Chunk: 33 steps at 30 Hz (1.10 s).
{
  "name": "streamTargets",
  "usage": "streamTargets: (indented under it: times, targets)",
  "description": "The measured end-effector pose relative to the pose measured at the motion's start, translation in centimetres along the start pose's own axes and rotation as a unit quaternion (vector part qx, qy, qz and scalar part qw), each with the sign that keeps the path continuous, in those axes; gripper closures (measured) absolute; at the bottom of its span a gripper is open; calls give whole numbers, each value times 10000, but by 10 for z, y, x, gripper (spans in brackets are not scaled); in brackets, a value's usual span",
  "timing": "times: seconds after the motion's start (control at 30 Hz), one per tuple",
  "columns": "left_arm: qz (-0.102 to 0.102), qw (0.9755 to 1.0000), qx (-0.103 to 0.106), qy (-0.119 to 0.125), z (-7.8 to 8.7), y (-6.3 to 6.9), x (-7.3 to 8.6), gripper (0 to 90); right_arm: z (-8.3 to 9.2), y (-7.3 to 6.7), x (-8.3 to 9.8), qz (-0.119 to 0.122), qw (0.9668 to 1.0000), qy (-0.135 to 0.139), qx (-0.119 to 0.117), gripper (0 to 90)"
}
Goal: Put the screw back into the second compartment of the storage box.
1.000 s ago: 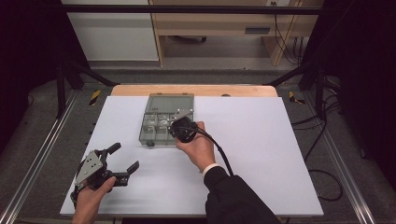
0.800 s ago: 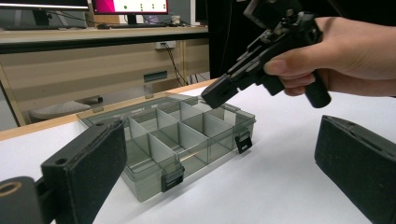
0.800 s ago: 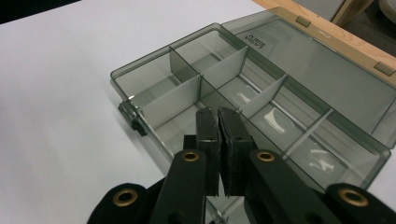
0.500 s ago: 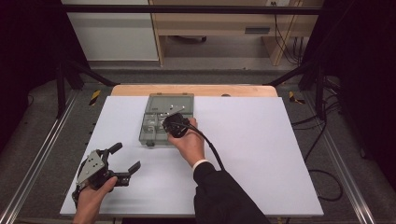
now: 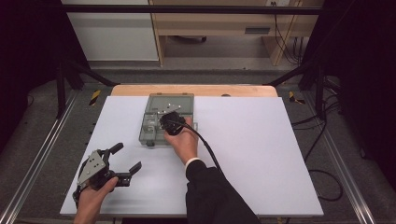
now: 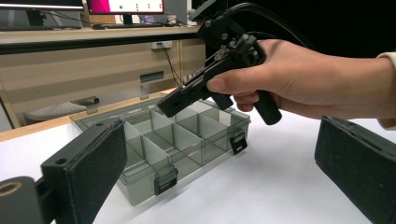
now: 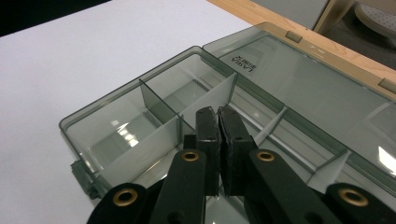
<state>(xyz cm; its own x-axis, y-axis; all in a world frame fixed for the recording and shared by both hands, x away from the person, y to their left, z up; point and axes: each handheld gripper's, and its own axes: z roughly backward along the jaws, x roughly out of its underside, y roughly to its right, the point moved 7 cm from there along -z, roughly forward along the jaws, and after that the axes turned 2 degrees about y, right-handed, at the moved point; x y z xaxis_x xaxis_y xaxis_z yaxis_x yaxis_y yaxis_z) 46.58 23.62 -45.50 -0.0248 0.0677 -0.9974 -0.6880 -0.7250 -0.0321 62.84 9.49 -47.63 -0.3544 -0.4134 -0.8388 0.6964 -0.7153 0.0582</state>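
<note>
An open clear grey compartment box lies at the back middle of the white table, its lid folded back flat. The dividers are bare in the cells I can see. My right gripper hovers just over the box's tray with its jaws pressed together and nothing between them. In the right gripper view, the right gripper points down at a divider wall. My left gripper rests at the front left of the table, open and empty. Between its wide-apart pads, the left gripper view looks at the box and the right gripper.
A white sheet covers the table, with a wooden edge behind the box. Metal rails run along both sides. A black cable trails from the right gripper over the sleeve.
The right hand has moved left and slightly down, from the box's right side to above its compartments. The left gripper has stayed in place.
</note>
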Motion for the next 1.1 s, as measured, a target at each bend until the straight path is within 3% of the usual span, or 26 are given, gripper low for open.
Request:
streamTargets:
  times: [0.4,0.53,0.77,0.83,0.97,1.07,1.1]
  targets:
    - [-13,10000,16,3,0,1,-1,23,-13,12,3,-166,9998,-84,101,869]
    - [-1,10000,25,12,0,1,-1,23,-12,10,1,-132,9998,-25,129,758]
    - [-23,10000,12,-2,0,1,-1,23,-5,9,-3,-96,9997,15,240,645]
    - [-9,10000,11,19,1,1,-1,23,-2,9,-4,-110,9996,29,271,556]
    - [-8,10000,10,29,1,1,-1,23,5,7,-8,-46,9994,47,330,469]
    - [-2,10000,9,25,1,0,-1,23,16,4,-11,122,9993,0,360,333]
    - [-2,10000,9,25,1,0,-1,23,16,4,-11,122,9993,0,360,333]
